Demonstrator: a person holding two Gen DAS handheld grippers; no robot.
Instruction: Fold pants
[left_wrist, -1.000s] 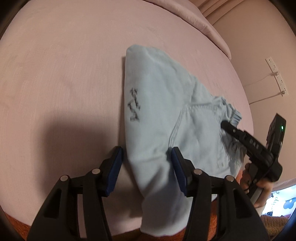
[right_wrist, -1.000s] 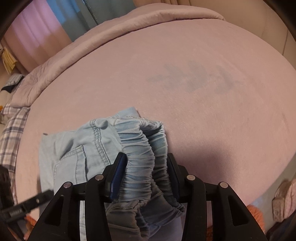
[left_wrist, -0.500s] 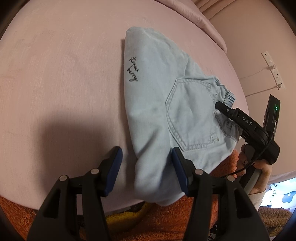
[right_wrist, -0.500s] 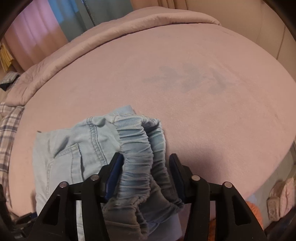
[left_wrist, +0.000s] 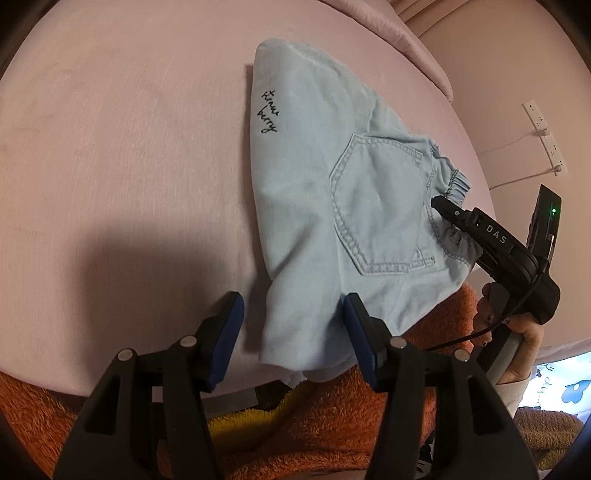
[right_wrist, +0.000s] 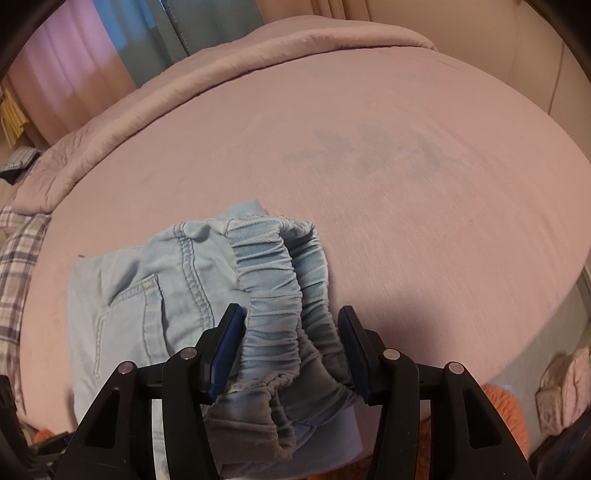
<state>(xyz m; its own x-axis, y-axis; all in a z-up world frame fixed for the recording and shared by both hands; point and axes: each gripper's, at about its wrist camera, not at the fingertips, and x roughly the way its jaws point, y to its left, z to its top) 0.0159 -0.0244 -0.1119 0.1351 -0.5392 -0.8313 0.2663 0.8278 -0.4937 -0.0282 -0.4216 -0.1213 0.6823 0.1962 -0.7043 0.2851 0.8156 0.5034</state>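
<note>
Pants (left_wrist: 332, 206) now pulled to bed (left_wrist: 129, 166) edge; right claw (right_wrist: 291, 332) has slackened, loosely straddling waistband (right_wrist: 280, 280); left claw (left_wrist: 291, 325) half-open, fabric between, ungripped. Folding likely finished.

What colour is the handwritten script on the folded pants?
Black script lettering on the light blue denim pants, clearest in the left wrist view.

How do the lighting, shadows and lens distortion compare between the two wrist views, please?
Left wrist view: warm dim light, a broad dark shadow on the bed left of the pants, which look sharp; fisheye bulges the bed edge. Right wrist view: same warm cast, shadow beside the waistband, soft corners, a strongly curved mattress.
</note>
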